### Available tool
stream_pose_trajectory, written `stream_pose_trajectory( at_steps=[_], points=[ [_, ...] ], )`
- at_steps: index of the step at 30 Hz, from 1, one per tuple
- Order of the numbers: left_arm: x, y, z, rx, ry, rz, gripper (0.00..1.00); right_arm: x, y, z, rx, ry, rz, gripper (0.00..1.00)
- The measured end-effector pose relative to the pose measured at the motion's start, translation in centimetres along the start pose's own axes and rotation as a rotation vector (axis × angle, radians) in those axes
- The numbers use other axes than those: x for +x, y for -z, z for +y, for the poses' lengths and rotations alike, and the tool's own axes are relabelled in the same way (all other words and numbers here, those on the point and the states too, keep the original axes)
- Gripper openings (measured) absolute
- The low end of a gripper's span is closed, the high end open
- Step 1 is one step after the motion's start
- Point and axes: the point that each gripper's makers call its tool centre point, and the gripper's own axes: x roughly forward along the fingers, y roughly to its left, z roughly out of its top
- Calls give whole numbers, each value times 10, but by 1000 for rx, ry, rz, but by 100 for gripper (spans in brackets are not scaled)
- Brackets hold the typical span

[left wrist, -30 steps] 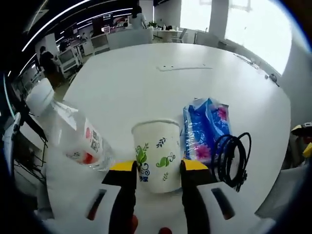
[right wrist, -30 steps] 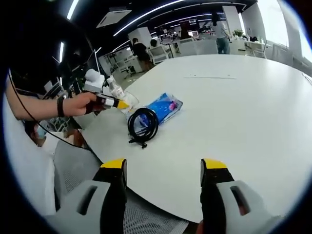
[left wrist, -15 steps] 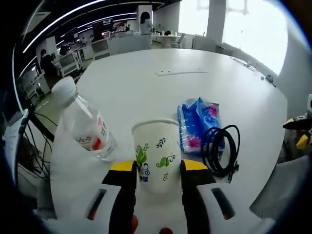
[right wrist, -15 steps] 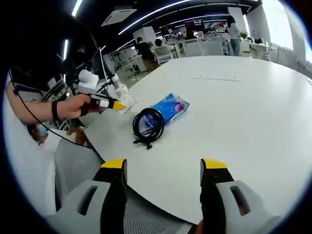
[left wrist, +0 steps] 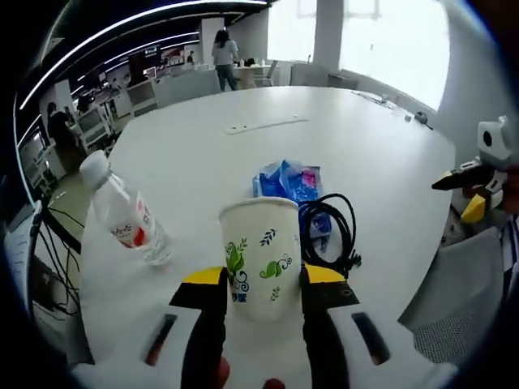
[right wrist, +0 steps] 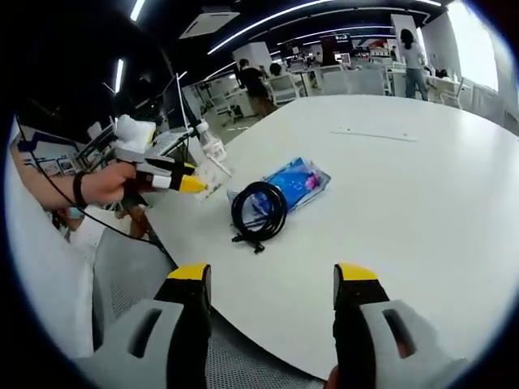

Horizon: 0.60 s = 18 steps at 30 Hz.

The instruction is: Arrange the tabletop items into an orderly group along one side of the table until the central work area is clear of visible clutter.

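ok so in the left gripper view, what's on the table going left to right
clear plastic water bottle with white cap and red label → white paper cup with green leaf print, held in the left tool → coiled black cable

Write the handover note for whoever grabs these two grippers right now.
Left gripper: shut on the paper cup, held upright near the table edge.
Right gripper: open, empty, hovering over the near edge.
Water bottle lies on its side left of the cup. The blue packet sits just beyond the cup, with the coiled black cable partly on it.
Done: cup picked up.
Left: set the cup down by the other items, stand or align the bottle, tidy the group along this side.
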Motion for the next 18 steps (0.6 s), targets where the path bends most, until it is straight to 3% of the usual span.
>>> stream_pose_trajectory(
  at_steps=[8, 18],
  points=[
    [-3, -6, -33, 103, 65, -9, 35, 6, -7, 9, -24, -23, 3, 60],
    [-7, -13, -56, 197, 119, -22, 35, 9, -8, 15, -34, -36, 5, 59]
  ],
)
